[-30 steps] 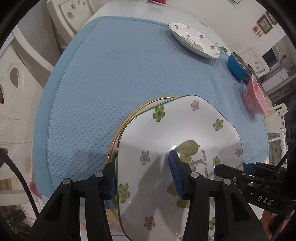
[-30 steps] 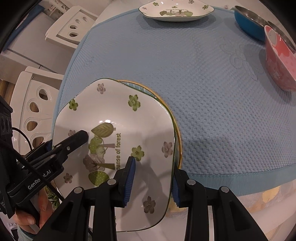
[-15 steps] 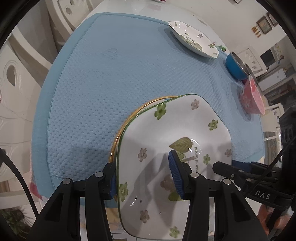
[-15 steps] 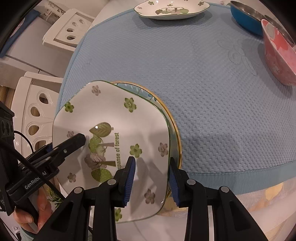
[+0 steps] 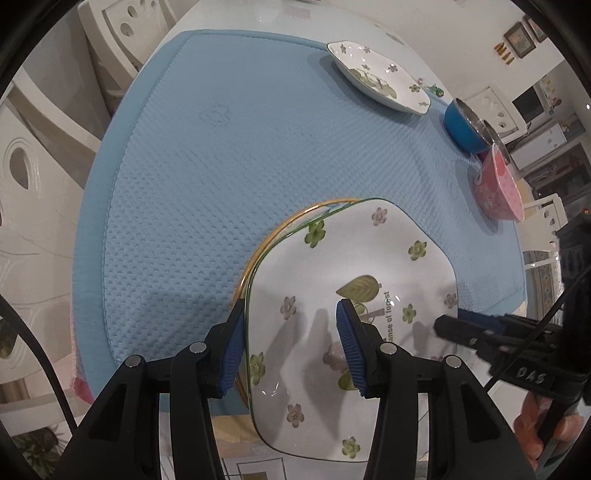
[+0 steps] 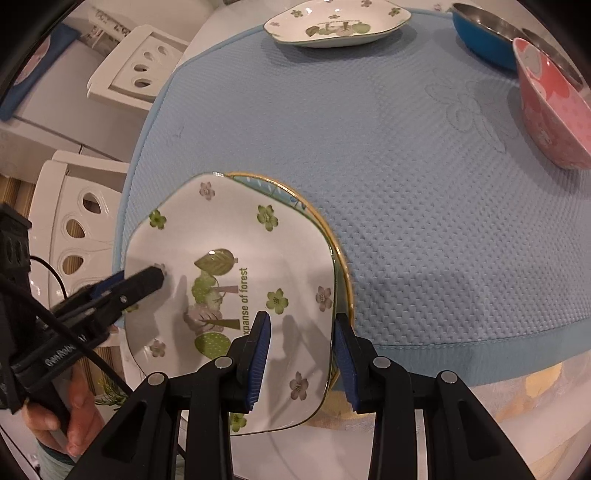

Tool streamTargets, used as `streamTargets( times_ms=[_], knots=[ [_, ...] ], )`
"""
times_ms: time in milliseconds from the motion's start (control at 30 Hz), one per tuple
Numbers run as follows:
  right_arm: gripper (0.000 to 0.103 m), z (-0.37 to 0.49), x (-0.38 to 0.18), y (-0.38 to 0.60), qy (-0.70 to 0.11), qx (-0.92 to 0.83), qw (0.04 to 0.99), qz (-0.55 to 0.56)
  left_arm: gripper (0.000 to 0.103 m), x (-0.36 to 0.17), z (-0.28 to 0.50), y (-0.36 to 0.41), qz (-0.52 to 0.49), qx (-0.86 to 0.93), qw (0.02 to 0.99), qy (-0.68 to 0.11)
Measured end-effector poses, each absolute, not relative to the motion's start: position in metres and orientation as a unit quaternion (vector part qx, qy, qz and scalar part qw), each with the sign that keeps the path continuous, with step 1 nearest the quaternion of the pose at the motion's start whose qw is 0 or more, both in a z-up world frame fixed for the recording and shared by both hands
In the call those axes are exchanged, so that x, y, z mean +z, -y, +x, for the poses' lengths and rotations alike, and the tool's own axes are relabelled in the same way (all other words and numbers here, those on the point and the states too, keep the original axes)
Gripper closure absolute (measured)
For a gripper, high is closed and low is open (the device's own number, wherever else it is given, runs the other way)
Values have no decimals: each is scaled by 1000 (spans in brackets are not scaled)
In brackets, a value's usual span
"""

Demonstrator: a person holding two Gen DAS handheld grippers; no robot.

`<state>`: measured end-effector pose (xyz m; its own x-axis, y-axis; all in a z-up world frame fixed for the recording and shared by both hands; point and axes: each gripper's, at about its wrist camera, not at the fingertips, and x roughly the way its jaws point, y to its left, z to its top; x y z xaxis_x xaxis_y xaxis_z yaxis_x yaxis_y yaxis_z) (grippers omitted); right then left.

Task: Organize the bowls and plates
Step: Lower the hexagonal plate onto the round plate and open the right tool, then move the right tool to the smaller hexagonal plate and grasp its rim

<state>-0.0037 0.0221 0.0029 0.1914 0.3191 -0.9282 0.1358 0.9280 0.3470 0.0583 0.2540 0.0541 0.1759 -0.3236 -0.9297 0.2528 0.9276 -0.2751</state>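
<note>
Blue waffle-textured mat [image 5: 229, 177] covers most of the bench [image 5: 295, 18], with white chairs [image 6: 136, 70] beyond its edge at upper left of the right wrist view. We note a white floral plate [image 5: 354, 295], square with rounded corners and printed with green leaves and lettering, sitting low centre in both views at the near edge of the mat, on top of a gold-rimmed plate [image 6: 332, 236] of which only a crescent shows. The left hand-held gripper [image 5: 291, 343] straddles the floral plate's left rim: one blue pad lies outside the rim, the other over the plate's inner face, jaws partly open; we cannot tell whether the pads press on it. The right hand-held gripper [image 6: 301, 354] straddles the opposite rim in the same way, one pad over the inner face, one outside beside the gold rim, its gap narrower; contact again cannot be confirmed. Each gripper appears in the other's view, reaching over the plate's edge, with fingers of a hand [image 6: 74, 417] on its handle at lower left of the right wrist view. At the far side of the mat lies a second floral plate [image 5: 380, 77]; a blue bowl [image 5: 461, 125] and a pink bowl [image 5: 498, 188] stand close together at the right edge.
</note>
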Motion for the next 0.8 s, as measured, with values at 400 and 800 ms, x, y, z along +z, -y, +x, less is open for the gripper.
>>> streamTargets(
  times_ms=[400, 800],
  knots=[
    [69, -15, 34, -9, -614, 48, 774, 149, 57, 64, 50, -259, -7, -184, 776, -603],
    [67, -12, 6, -54, -686, 14, 722, 90, 56, 59, 61, -261, -35, -189, 758, -624]
  ],
)
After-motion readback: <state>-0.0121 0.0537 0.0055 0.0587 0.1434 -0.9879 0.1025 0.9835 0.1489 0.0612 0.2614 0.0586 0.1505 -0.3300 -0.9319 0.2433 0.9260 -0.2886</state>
